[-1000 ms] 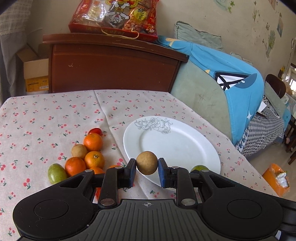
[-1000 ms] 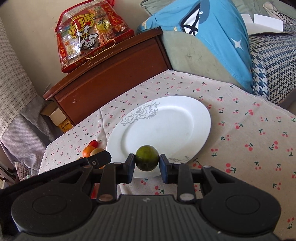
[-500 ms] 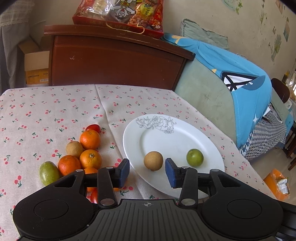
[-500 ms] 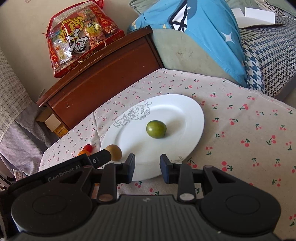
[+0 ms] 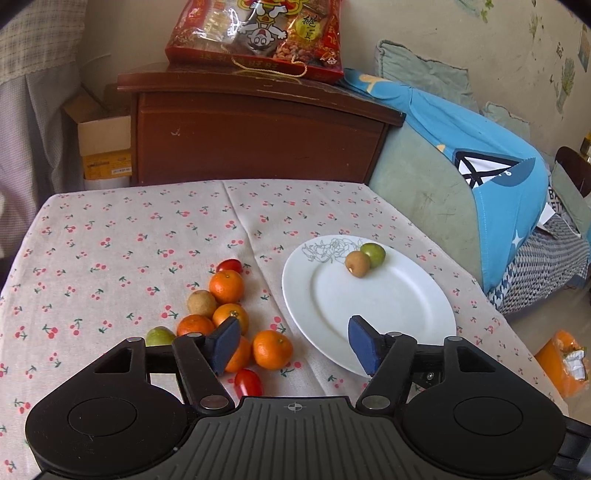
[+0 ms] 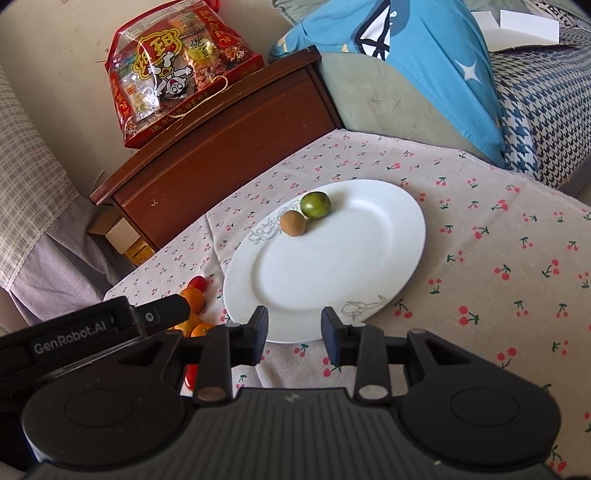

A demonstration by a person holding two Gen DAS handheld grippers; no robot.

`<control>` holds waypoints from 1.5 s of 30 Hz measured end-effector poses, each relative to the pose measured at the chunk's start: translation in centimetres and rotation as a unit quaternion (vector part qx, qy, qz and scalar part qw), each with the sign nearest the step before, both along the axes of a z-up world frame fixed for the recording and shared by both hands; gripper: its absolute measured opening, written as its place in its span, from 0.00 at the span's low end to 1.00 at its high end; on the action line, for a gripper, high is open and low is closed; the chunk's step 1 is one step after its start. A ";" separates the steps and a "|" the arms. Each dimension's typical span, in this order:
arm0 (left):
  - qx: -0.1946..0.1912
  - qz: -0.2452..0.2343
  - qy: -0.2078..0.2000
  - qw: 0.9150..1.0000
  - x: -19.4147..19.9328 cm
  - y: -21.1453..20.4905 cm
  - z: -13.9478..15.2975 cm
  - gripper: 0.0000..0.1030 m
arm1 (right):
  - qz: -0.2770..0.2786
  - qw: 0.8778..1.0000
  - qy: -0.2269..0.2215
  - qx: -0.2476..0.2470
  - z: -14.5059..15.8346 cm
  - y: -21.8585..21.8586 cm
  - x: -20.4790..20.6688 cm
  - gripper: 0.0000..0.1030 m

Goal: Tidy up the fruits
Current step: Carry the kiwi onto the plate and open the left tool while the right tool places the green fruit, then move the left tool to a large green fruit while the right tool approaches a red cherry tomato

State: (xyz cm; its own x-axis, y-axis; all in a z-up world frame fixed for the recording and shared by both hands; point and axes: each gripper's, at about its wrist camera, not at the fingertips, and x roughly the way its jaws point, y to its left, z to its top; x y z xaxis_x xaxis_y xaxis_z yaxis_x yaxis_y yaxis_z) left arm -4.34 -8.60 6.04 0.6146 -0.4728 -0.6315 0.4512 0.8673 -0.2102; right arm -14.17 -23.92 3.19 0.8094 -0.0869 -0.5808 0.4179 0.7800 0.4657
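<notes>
both fruits that sat apart on the white plate [image 5: 388, 317] half a second ago now lie touching near its far rim by the rose drawing: a brown longan-like fruit [image 5: 357, 263] and a green fruit [image 5: 373, 254]. left gripper [image 5: 293, 343] has drawn back, its blue pads spread wide with nothing between them; right gripper [image 6: 294, 330] hangs over the plate's near rim, fingers parted and bare. left of the plate, on the cherry-print tablecloth [image 5: 110, 243], a loose cluster waits: mandarins [image 5: 226, 286], a second brown fruit [image 5: 201, 303], a green fruit [image 5: 159, 336] and cherry tomatoes [image 5: 248, 382]. behind the table stands a dark wooden cabinet [image 5: 258, 136] bearing a red snack gift bag [image 5: 258, 33], a cardboard box [image 5: 105, 147] at its side, and a bed with a blue cover [image 5: 480, 177] to the right.
</notes>
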 end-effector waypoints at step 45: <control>-0.009 0.076 0.032 0.997 3.3 8.7 -3.6 0.46 | 0.153 0.984 0.026 -0.092 -2.5 9.1 5.2 0.27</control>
State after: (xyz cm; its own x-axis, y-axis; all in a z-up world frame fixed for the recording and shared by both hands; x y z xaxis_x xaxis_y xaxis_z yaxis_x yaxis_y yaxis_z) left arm -1.06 0.13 2.43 0.6379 -0.3889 -0.6647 0.3006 0.9204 -0.2501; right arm -9.01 -14.81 0.68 0.7838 0.0485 -0.6192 0.1697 0.9423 0.2886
